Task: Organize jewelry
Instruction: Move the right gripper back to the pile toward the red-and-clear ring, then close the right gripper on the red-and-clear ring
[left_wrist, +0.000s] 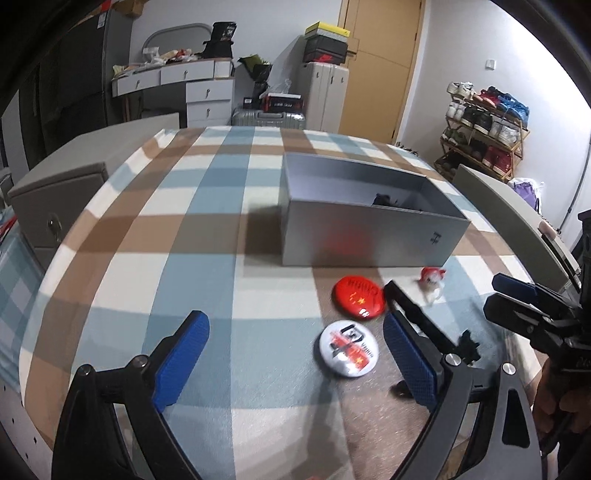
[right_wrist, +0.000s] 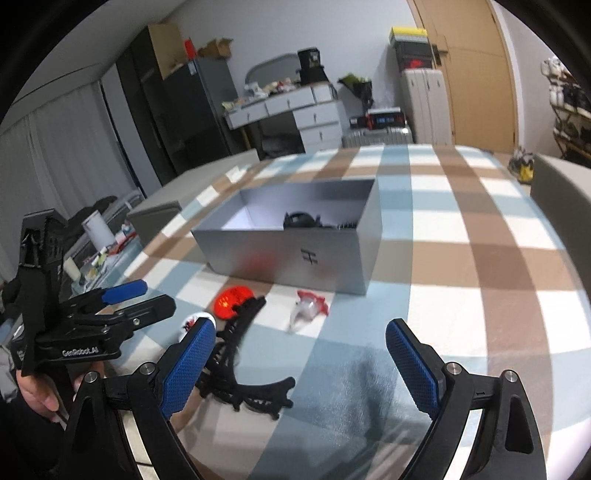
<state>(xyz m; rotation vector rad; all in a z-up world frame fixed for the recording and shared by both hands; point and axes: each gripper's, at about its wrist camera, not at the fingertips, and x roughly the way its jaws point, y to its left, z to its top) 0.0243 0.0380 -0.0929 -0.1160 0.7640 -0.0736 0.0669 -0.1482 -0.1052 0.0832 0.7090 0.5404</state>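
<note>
A grey open box (left_wrist: 369, 236) stands on the checked tablecloth and shows in the right wrist view (right_wrist: 295, 251) with dark pieces (right_wrist: 301, 220) inside. In front of it lie a red badge (left_wrist: 359, 301), a white badge (left_wrist: 349, 349), a small red-and-clear clip (left_wrist: 431, 282) and a black curved hair piece (right_wrist: 240, 369). My left gripper (left_wrist: 295, 358) is open and empty, just left of the badges. My right gripper (right_wrist: 301, 365) is open and empty, with the black hair piece beside its left finger (right_wrist: 188, 369); it also shows in the left wrist view (left_wrist: 513, 295).
The table is covered in a blue, brown and white cloth (left_wrist: 184, 229). A grey cabinet (left_wrist: 59, 199) stands left of it. A desk with drawers (left_wrist: 177, 85), suitcases and a shoe rack (left_wrist: 484, 125) stand behind.
</note>
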